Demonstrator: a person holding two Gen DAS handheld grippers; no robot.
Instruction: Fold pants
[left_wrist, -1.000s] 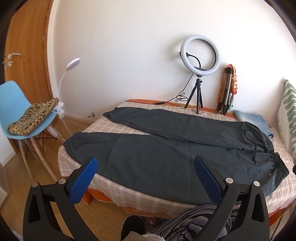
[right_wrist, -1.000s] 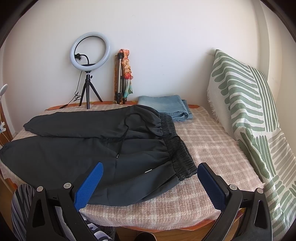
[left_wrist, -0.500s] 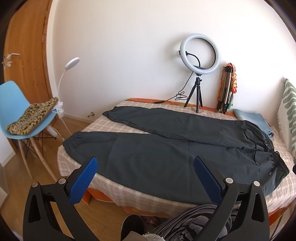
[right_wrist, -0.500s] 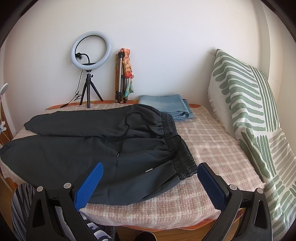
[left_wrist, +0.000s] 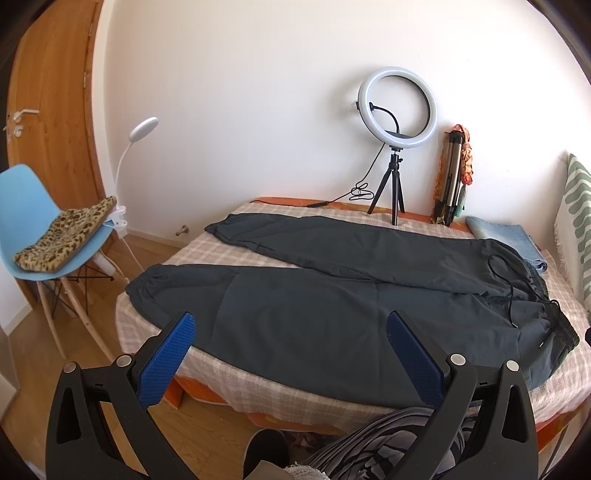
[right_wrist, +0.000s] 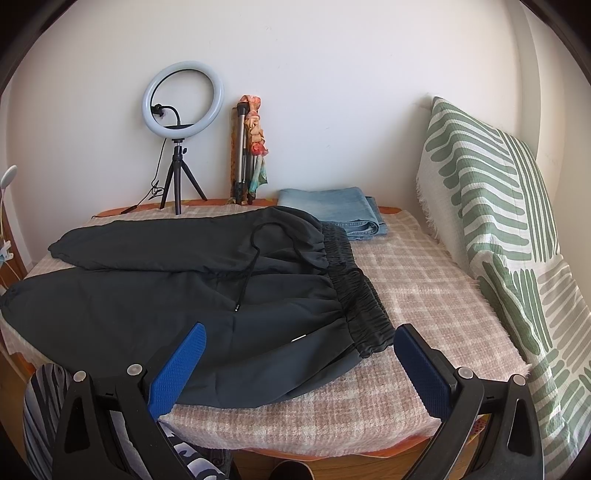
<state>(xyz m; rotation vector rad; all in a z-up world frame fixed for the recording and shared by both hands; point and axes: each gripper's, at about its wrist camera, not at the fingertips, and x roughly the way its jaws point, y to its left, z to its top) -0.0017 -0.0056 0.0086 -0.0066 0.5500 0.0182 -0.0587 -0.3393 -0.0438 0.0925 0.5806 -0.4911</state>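
Dark grey pants (left_wrist: 332, 306) lie spread flat on the checked bedspread (left_wrist: 207, 254), legs apart pointing left, elastic waistband at the right. In the right wrist view the pants (right_wrist: 177, 295) show their waistband (right_wrist: 354, 288) and black drawstring (right_wrist: 247, 280). My left gripper (left_wrist: 290, 328) is open and empty, hovering before the bed's near edge over the near leg. My right gripper (right_wrist: 299, 343) is open and empty, hovering near the waistband's front corner.
A ring light on a tripod (left_wrist: 397, 110), a folded tripod (left_wrist: 452, 173) and folded blue jeans (right_wrist: 332, 212) stand along the back of the bed. A green striped pillow (right_wrist: 491, 221) leans at the right. A blue chair (left_wrist: 33, 221) stands at the left.
Both views have shifted only slightly. The grippers stay open and the pants have not moved.
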